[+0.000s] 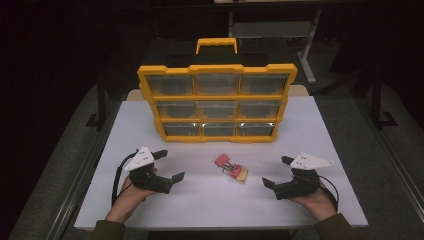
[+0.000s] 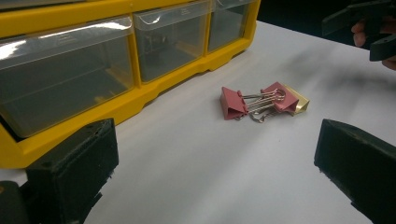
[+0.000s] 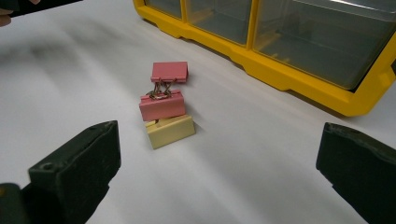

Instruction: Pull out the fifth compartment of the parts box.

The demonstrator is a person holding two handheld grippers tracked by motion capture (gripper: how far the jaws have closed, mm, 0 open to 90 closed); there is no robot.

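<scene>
the left gripper (image 1: 168, 166) is held wide open, and nothing is held in it. the right gripper (image 1: 274, 172) is held wide open too, with nothing in it. three clips are seen between the two grippers, on the white table (image 1: 320, 135): two pink clips (image 3: 162, 106) touching each other, and a yellow clip (image 3: 170, 131) touching one pink clip. a yellow drawer box (image 1: 218, 102) is seen behind the clips, past both grippers.

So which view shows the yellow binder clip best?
The right gripper view: the yellow binder clip lies nearest, its whole side showing. In the left gripper view it peeks out behind a pink binder clip. In the high view it is tiny.
</scene>
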